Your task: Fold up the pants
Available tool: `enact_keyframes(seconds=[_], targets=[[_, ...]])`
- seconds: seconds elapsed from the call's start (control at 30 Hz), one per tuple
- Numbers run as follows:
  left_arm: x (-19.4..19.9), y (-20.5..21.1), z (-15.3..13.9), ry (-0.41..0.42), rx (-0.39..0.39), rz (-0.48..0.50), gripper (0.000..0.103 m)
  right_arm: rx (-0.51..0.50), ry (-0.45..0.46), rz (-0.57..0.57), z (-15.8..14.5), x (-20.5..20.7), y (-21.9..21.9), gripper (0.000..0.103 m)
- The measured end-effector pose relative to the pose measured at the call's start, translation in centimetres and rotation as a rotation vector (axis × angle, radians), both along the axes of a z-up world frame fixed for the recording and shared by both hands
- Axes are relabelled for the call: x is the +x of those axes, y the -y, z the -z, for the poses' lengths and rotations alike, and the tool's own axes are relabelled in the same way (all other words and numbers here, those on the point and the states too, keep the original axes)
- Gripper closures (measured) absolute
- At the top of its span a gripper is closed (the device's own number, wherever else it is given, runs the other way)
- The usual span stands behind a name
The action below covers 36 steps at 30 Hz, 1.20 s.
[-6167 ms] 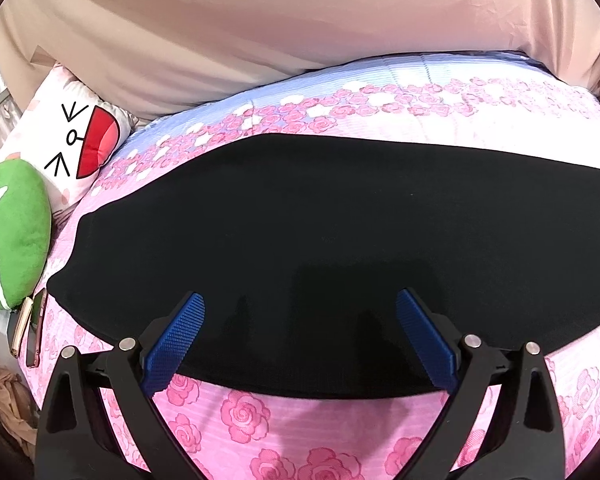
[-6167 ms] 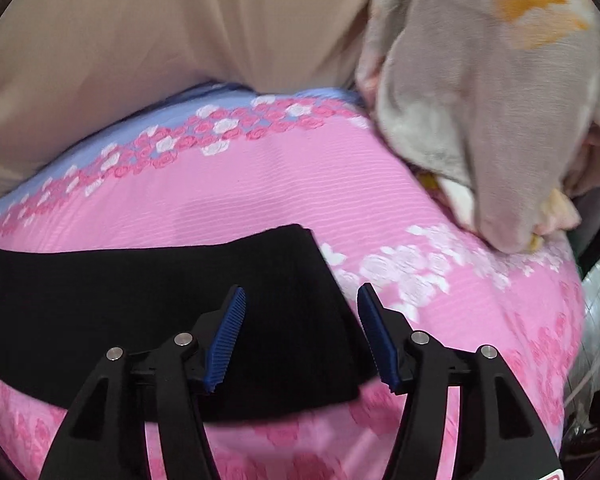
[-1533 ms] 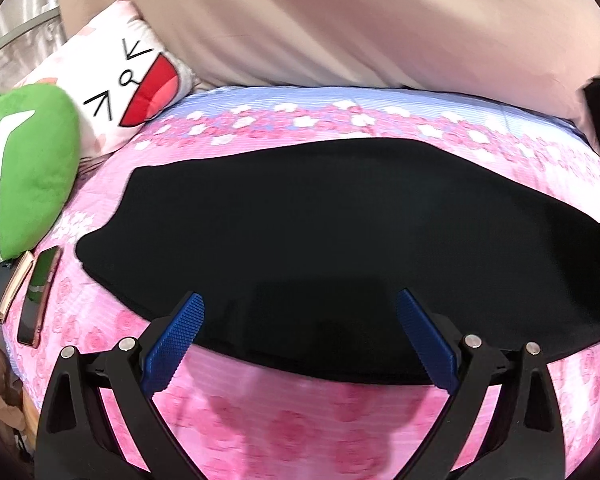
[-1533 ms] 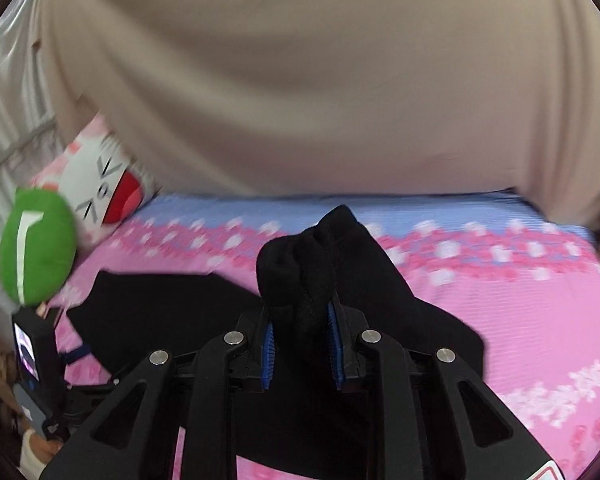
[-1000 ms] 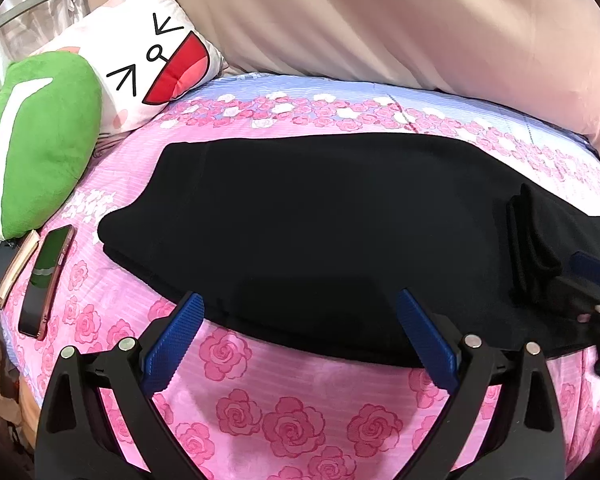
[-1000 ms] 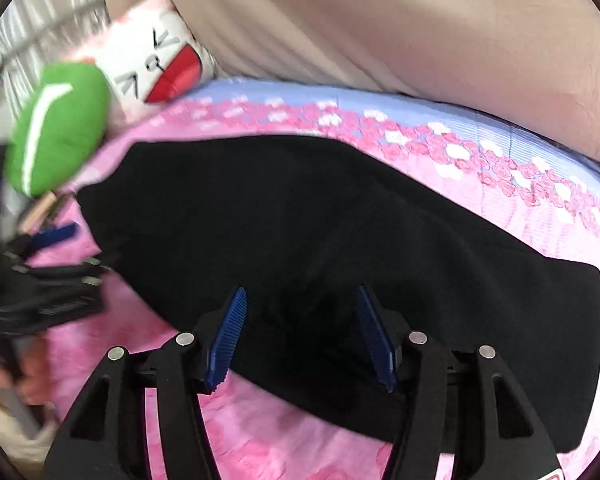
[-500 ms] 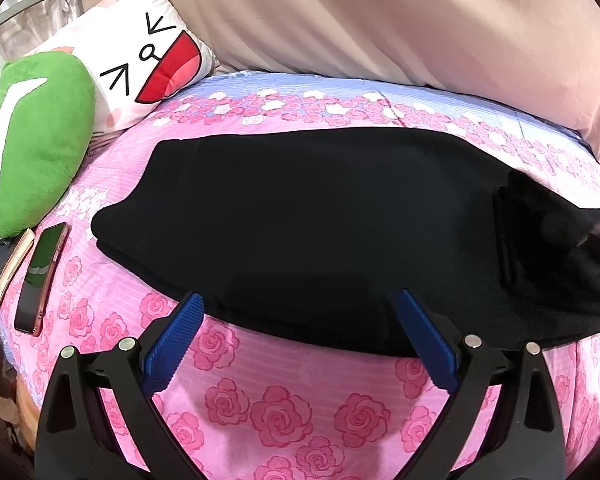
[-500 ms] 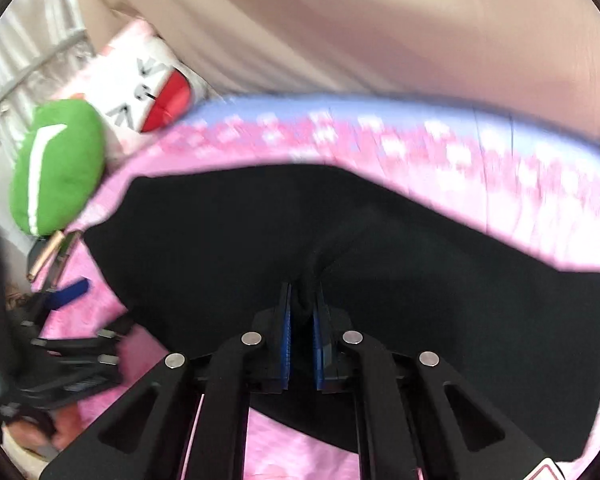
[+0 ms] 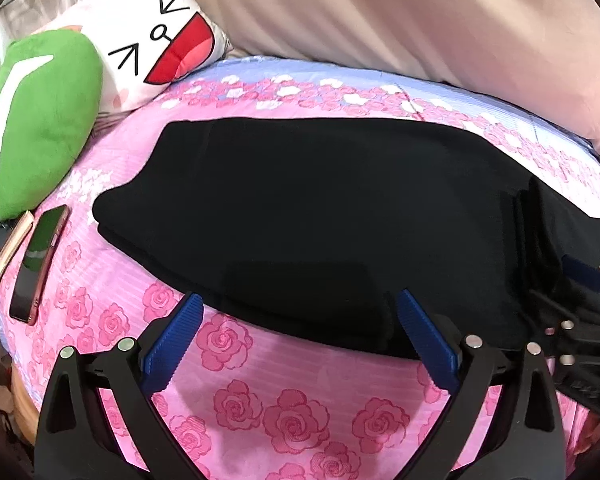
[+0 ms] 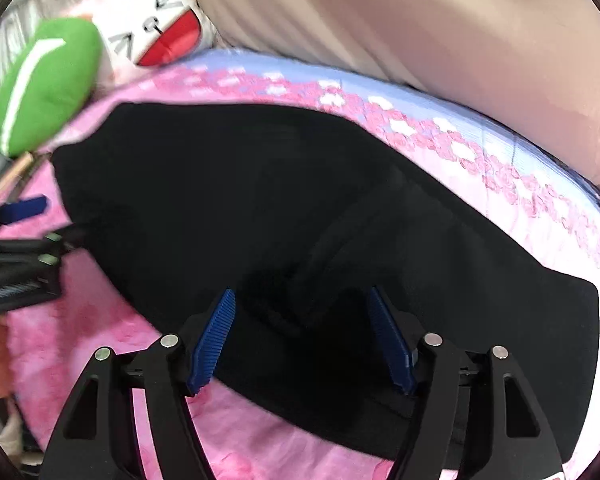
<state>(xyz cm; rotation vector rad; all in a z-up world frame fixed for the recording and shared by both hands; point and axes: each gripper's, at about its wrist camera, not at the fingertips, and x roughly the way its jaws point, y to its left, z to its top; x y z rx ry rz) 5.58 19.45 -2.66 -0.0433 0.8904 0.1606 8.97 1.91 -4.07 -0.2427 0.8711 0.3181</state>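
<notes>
- The black pants (image 9: pixel 320 208) are laid flat across the pink rose bedsheet (image 9: pixel 284 412), a folded edge seen at 3 o'clock.
- The left gripper (image 9: pixel 296 340) is held spread above the near hem, nothing gripped.
- The right gripper (image 10: pixel 300 332) is spread wide over the fabric.
- A green cushion (image 9: pixel 32 120) is seen at 10 o'clock.

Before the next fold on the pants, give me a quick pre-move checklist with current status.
1. Left gripper open, holding nothing: ok.
2. Right gripper open, over the pants: ok.
3. Pants lie flat on the bed, one end already folded over: ok.
4. Folded layers line up at the edges: cannot tell, black cloth hides the seams.
5. Phones off the pants, by the bed's left edge: ok.
6. Green cushion not touching the pants: ok.
</notes>
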Motion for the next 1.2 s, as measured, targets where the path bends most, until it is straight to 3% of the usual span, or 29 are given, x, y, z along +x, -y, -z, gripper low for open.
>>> enact_keyframes(seconds=[0.07,0.13,0.23,0.3,0.33,0.43,0.53,0.63,0.73,0.87,0.97,1.03,1.2], targets=[[-0.2,0.1,-0.1,0.006,0.004,0.004,0.007,-0.009,0.029,0.019,0.3,0.3,0.5,0.067],[-0.5,0.1,-0.2,0.011,0.015,0.008,0.007,0.078,0.007,0.023,-1.0,0.8,1.0,0.089],[-0.6,0.0,-0.3,0.013,0.016,0.004,0.007,0.108,0.071,0.021,-4.3,0.5,0.6,0.089],[-0.5,-0.2,-0.3,0.012,0.005,-0.002,0.007,0.157,0.05,-0.019,-4.9,0.7,-0.1,0.088],[-0.4,-0.3,-0.3,0.009,-0.004,-0.003,0.007,0.169,0.023,-0.039,-4.4,1.1,-0.5,0.082],[-0.1,-0.9,-0.1,-0.007,-0.044,-0.006,0.007,0.128,-0.074,-0.055,-0.1,2.1,-1.8,0.071],[-0.6,-1.9,-0.1,-0.01,-0.037,-0.028,0.007,0.206,-0.01,-0.021,-2.1,-0.2,0.4,0.058],[-1.0,-3.0,0.0,-0.006,-0.024,-0.059,0.007,0.227,0.104,0.114,-5.6,-2.9,6.4,0.028],[-1.0,-3.8,0.2,0.006,-0.034,-0.086,0.007,0.161,0.112,0.315,-6.4,-4.6,14.2,0.026],[-0.2,-6.6,0.3,0.03,-0.084,-0.18,0.007,0.201,0.019,0.492,-4.0,-5.5,21.9,0.025],[0.6,-10.0,0.7,0.031,-0.216,-0.253,0.007,0.339,-0.062,0.479,-1.6,-5.3,24.3,0.025],[0.9,-12.2,0.9,0.034,-0.295,-0.301,0.007,0.373,-0.096,0.461,-0.1,-4.8,24.2,0.025],[2.4,-15.0,2.5,-0.002,-0.353,-0.359,0.007,0.409,-0.078,0.424,0.9,-3.7,22.2,0.02]])
